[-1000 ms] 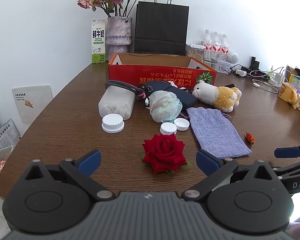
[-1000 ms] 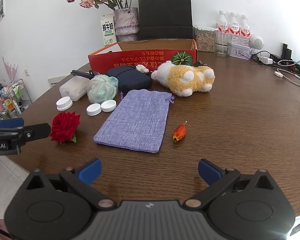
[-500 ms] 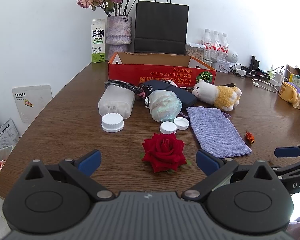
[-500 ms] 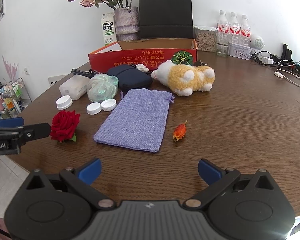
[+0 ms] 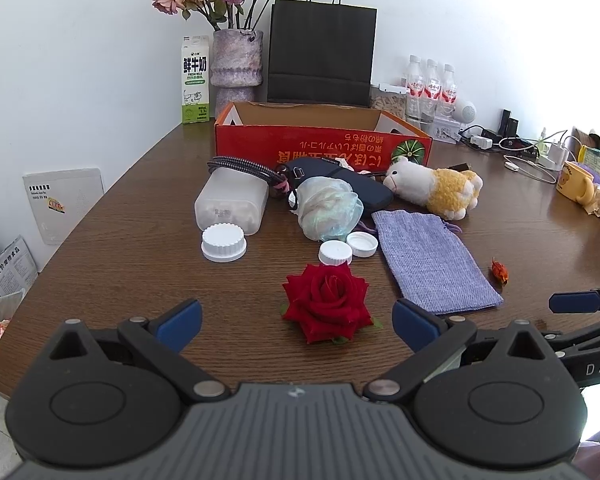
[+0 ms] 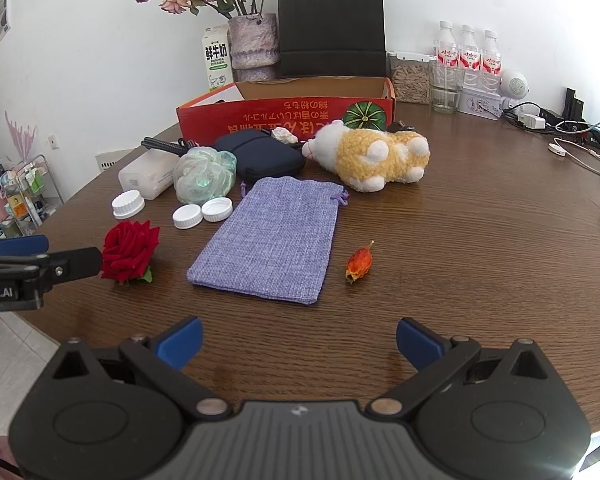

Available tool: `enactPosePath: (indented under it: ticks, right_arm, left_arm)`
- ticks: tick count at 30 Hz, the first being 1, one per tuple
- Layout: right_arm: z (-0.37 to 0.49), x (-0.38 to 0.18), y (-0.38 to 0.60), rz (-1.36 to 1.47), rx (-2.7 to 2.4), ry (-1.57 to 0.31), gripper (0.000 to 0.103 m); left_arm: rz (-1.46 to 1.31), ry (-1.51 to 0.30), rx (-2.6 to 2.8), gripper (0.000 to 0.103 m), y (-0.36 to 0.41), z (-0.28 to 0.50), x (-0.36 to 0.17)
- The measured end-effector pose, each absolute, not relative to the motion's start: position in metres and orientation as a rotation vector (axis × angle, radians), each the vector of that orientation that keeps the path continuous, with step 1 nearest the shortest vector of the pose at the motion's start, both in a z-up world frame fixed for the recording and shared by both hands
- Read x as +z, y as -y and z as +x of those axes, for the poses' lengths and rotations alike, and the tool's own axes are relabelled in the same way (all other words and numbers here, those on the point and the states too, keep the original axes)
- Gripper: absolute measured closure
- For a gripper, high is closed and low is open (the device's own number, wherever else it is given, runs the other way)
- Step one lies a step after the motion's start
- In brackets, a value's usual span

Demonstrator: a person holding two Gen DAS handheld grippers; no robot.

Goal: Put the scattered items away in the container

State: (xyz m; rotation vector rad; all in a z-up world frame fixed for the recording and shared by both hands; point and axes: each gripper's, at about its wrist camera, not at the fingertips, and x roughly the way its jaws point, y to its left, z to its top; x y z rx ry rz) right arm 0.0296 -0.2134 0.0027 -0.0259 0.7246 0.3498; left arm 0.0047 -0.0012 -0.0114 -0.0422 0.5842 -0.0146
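A red cardboard box (image 5: 320,148) (image 6: 284,114) stands open at the back of the brown table. In front of it lie a red rose (image 5: 327,301) (image 6: 130,250), a purple cloth pouch (image 5: 430,256) (image 6: 272,236), a plush sheep (image 5: 436,192) (image 6: 374,156), a mesh bath ball (image 5: 328,208) (image 6: 204,174), a dark pouch (image 6: 260,156), a clear plastic jar (image 5: 232,202), three white lids (image 5: 223,243) and an orange dried bud (image 6: 358,262). My left gripper (image 5: 296,326) is open just before the rose. My right gripper (image 6: 298,340) is open, short of the purple pouch.
A vase of dried roses (image 5: 236,60), a milk carton (image 5: 195,80), a black paper bag (image 5: 320,52) and water bottles (image 6: 468,56) line the wall. Cables and chargers (image 5: 520,150) lie at the right with a yellow mug (image 5: 576,188). The table's left edge drops to the floor.
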Motion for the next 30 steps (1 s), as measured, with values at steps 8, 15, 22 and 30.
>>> enactPosePath:
  ticks: [8, 15, 22, 30]
  right_arm:
    - [0.030, 0.001, 0.215, -0.029, 0.346, -0.728, 0.000]
    - [0.042, -0.001, 0.228, -0.032, 0.272, -0.703, 0.002]
    - [0.058, -0.003, 0.235, -0.049, 0.238, -0.679, 0.019]
    - [0.073, -0.006, 0.235, -0.028, 0.239, -0.666, 0.036]
  left_arm:
    - [-0.043, -0.598, -0.019, 0.000, 0.002, 0.008, -0.014]
    - [-0.055, -0.602, -0.023, 0.000, 0.002, 0.016, -0.019]
    - [-0.050, -0.600, -0.025, 0.005, 0.006, 0.027, -0.022]
    - [-0.055, -0.631, -0.053, 0.029, 0.009, 0.039, -0.029]
